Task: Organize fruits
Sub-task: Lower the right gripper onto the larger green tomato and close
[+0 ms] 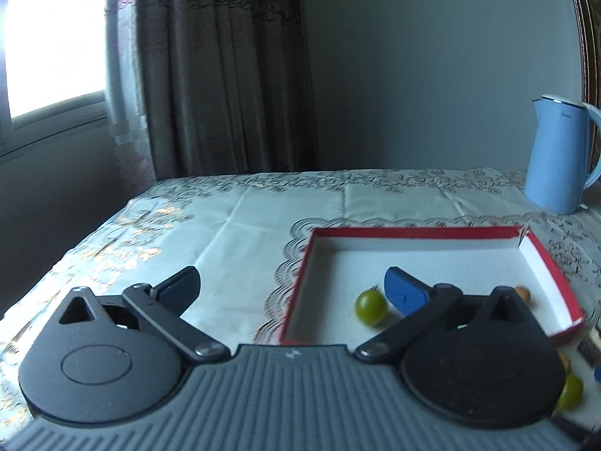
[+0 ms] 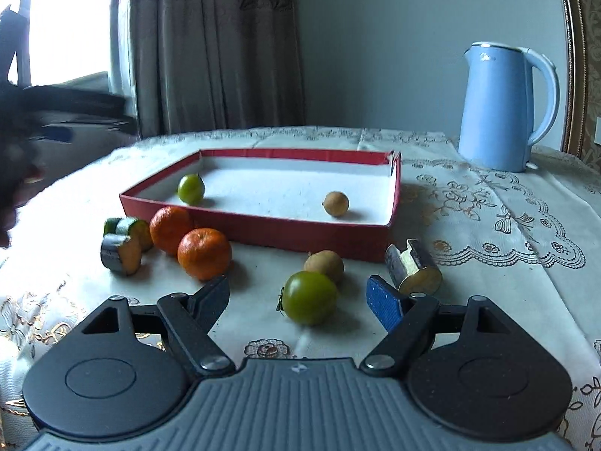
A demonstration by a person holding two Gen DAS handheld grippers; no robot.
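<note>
A red tray with a white floor holds a small green tomato and a brown longan. On the cloth in front of it lie two oranges, another longan and a bigger green tomato. My right gripper is open; that bigger tomato sits between its fingers with a gap on each side. My left gripper is wide open over the tray's left wall, empty, with the tray's green tomato just left of its blue pad.
A blue kettle stands at the back right of the table. Cut, foil-wrapped pieces lie left of the oranges and by the tray's near right corner. A dark blurred shape fills the right wrist view's left edge. Curtains and a window are behind.
</note>
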